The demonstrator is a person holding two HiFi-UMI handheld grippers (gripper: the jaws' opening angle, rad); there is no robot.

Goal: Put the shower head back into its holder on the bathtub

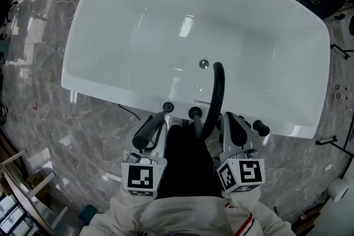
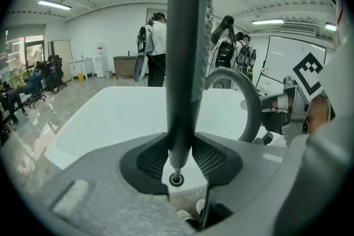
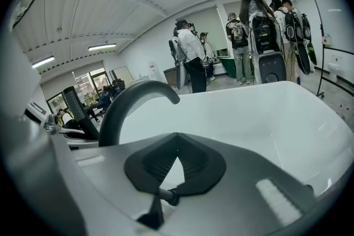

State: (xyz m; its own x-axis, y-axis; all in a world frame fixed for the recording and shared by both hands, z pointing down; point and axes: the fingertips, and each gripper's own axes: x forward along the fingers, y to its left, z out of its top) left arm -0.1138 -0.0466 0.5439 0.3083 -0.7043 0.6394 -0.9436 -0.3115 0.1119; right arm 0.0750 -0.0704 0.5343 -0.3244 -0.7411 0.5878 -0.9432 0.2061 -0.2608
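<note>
The black shower head [image 1: 148, 132] is a slim dark wand, and my left gripper [image 1: 156, 125] is shut on it. In the left gripper view the shower head [image 2: 188, 63] stands upright between the pads of the left gripper [image 2: 185, 157]. Its front end is close to the round black holder [image 1: 167, 107] on the near rim of the white bathtub [image 1: 110, 88]. My right gripper [image 1: 231, 119] hovers over the rim right of the spout. In its own view the right gripper [image 3: 177, 138] has its tips together and holds nothing. The shower head [image 3: 74, 108] shows at that view's left.
A black arched faucet spout [image 1: 217, 91] rises from the rim between the grippers, with a black knob [image 1: 194, 113] at its base and another knob [image 1: 261, 129] to the right. The drain [image 1: 203, 64] sits in the tub. Several people [image 3: 191, 58] stand beyond the tub.
</note>
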